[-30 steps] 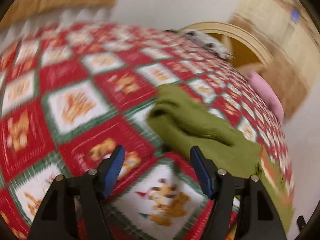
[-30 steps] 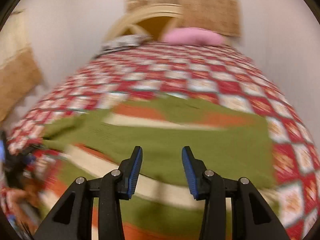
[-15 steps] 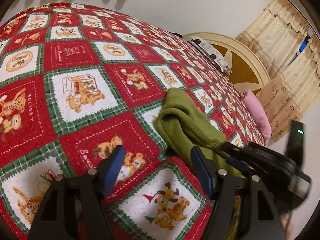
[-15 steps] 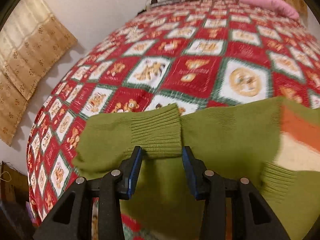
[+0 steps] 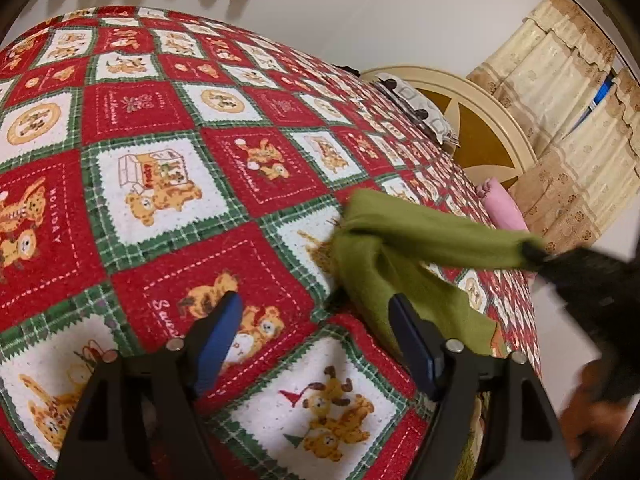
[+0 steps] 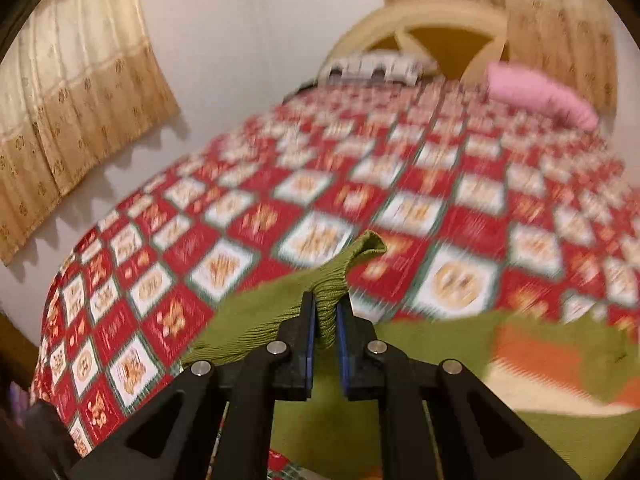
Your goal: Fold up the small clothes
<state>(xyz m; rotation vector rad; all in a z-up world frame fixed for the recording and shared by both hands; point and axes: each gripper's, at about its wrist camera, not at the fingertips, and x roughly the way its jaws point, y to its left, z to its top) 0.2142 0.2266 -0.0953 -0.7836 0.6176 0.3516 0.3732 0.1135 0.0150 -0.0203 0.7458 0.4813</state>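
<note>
1. Green knit sweater (image 6: 256, 328) with orange and cream stripes, spread on the red patchwork bear quilt (image 5: 160, 184); sleeve lifted off it.
2. Ribbed cuff (image 6: 352, 256) pinched by the right gripper (image 6: 325, 320), blue pads pressed tight on the fabric.
3. Left gripper (image 5: 316, 320) spread wide, holding nothing, above the quilt at 7 o'clock from the sleeve.
4. Pink pillow (image 6: 536, 92) at 1 o'clock by the cream headboard (image 6: 420, 20).

We are seeing both grippers, left gripper (image 5: 312, 320) and right gripper (image 6: 325, 320), having black angular plastic frames, round silver screws at the joints, and blue pads (image 5: 218, 340) lining the fingers inside.
</note>
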